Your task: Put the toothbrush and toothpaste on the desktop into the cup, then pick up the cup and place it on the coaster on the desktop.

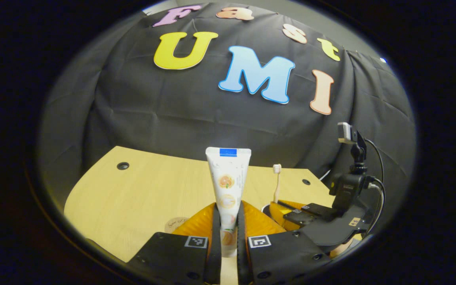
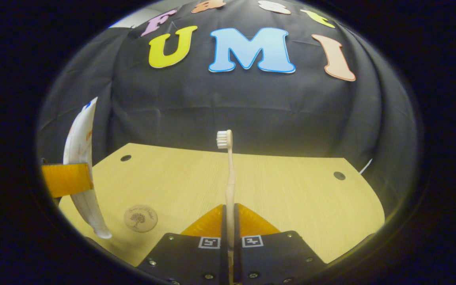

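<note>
A white toothpaste tube (image 1: 228, 178) with an orange fruit print stands upright, cap down, and my left gripper (image 1: 228, 209) is shut on its lower part above the wooden desktop (image 1: 133, 194). In the right gripper view the same toothpaste tube (image 2: 79, 154) hangs at the left, with one left-gripper finger (image 2: 67, 180) across it. A pale toothbrush (image 2: 230, 174) points bristles up, held low on its handle by my shut right gripper (image 2: 230, 209). In the left gripper view the right gripper (image 1: 279, 206) sits to the right with the toothbrush (image 1: 277, 182). A round coaster (image 2: 140, 217) lies on the desktop (image 2: 291, 198).
The coaster (image 1: 174, 224) peeks out beside my left fingers. Small round holes (image 2: 125, 158) (image 2: 339, 175) mark the desktop's far corners. The black cloth wall rises right behind the desk. A small camera on a stalk (image 1: 346, 132) with cables tops the right gripper.
</note>
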Available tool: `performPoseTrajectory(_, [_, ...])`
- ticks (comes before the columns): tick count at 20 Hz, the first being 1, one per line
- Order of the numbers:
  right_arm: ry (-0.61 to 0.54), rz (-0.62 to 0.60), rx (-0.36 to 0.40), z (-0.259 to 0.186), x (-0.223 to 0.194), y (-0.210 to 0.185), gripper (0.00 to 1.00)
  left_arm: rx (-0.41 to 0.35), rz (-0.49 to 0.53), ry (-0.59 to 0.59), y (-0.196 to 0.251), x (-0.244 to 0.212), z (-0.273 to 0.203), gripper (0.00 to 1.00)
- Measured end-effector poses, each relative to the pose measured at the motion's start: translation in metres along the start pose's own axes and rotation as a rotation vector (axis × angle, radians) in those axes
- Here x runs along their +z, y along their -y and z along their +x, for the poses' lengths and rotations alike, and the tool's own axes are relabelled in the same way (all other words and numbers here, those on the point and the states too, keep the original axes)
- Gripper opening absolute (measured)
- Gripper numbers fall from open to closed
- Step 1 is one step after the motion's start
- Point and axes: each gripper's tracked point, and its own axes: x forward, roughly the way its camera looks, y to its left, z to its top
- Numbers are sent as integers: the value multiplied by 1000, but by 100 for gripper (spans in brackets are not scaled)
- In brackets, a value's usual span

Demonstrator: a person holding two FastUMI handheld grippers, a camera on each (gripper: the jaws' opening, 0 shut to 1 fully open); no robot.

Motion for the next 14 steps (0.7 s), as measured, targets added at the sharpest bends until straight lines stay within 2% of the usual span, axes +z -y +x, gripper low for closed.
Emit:
performPoseTrajectory(6, [-38, -4, 23, -7, -10, -1, 9, 6, -25, -19, 5, -7, 4, 23])
performPoseTrajectory(7, [-32, -17, 17, -11, -10, 1, 21, 5, -25, -18, 6, -7, 4, 23])
performPoseTrajectory(8, [-29, -31, 16, -15, -8, 3, 23, 7, -23, -16, 8, -7, 5, 23])
performPoseTrajectory(9, [-26, -43, 15, -17, -9, 4, 39, 7, -20, -13, 9, -6, 6, 23])
performPoseTrajectory(10, [-21, -51, 12, -21, -8, 6, 44, 7, -19, -10, 11, -5, 7, 23])
performPoseTrajectory(12, [1, -61, -2, -29, -2, 12, 65, 1, -21, -3, 17, -3, 10, 23])
performPoseTrajectory(13, [16, -63, -10, -35, 4, 16, 71, -7, -24, 0, 20, -3, 11, 23])
performPoseTrajectory(14, [32, -60, -17, -40, 9, 21, 71, -13, -25, 3, 23, -3, 14, 23])
